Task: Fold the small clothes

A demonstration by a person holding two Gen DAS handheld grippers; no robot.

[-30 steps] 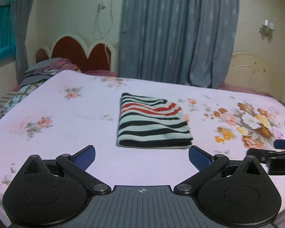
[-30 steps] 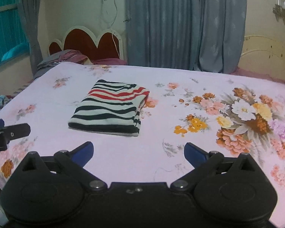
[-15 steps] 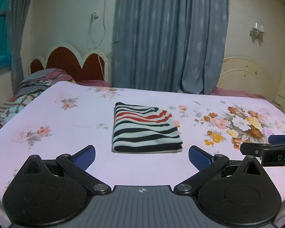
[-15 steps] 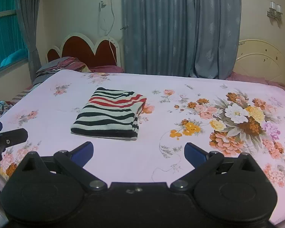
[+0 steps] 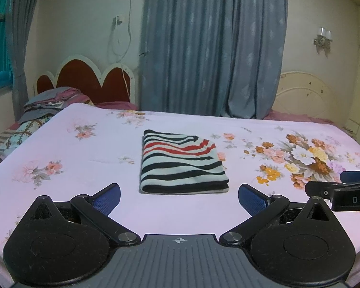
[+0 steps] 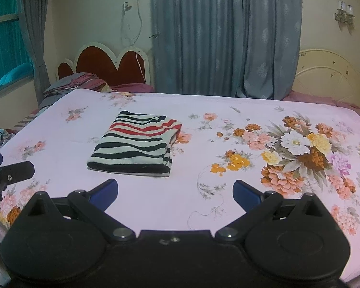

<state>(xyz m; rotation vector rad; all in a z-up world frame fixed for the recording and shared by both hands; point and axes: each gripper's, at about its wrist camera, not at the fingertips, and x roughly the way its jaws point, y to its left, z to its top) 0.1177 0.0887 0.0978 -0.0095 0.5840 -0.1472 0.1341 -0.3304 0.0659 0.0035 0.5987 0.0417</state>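
Faintly, right gripper (image 5: 348,187) reads "DAS".

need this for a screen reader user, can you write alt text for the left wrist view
A folded black, white and red striped garment lies flat on a pink floral bedsheet, just beyond the open left gripper, which holds nothing. The right gripper pokes in at the right edge; grey-blue curtains and a scalloped headboard stand behind the bed.

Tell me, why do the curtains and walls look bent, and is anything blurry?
Left wrist view: the fisheye lens bows the curtain and darkens the picture's corners; the striped shirt looks sharp under dim, even light. Right wrist view: same bending at the edges, the bedsheet flowers crisp, no glare.
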